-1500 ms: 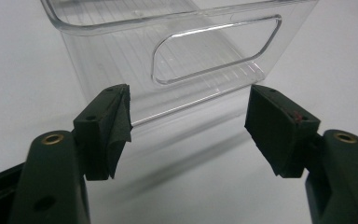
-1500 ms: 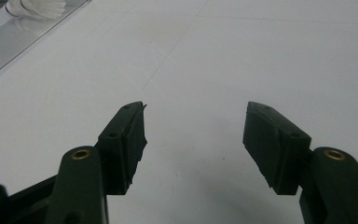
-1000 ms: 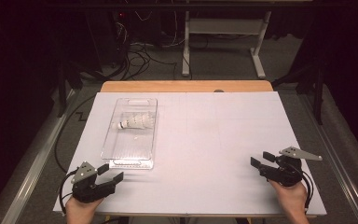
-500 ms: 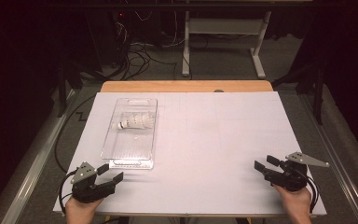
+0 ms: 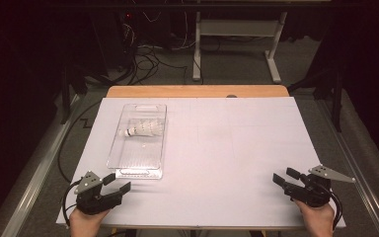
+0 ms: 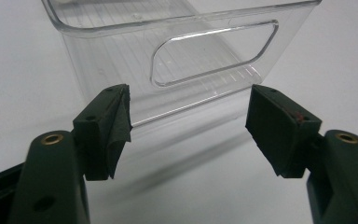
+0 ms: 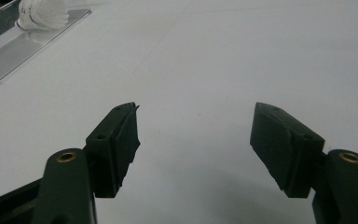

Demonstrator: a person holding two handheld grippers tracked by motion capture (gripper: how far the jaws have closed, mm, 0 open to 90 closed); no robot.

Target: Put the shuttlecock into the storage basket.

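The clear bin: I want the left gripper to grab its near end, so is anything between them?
Nothing visible: only bare white table lies between the open left gripper and the clear bin.

The right gripper is sliding back toward the person and a bit toward the table's right edge, getting farther away from the clear box.

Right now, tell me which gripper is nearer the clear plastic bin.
Left. The left gripper sits just short of the clear plastic bin, jaws open toward its handle end. The right gripper rests far across the table.
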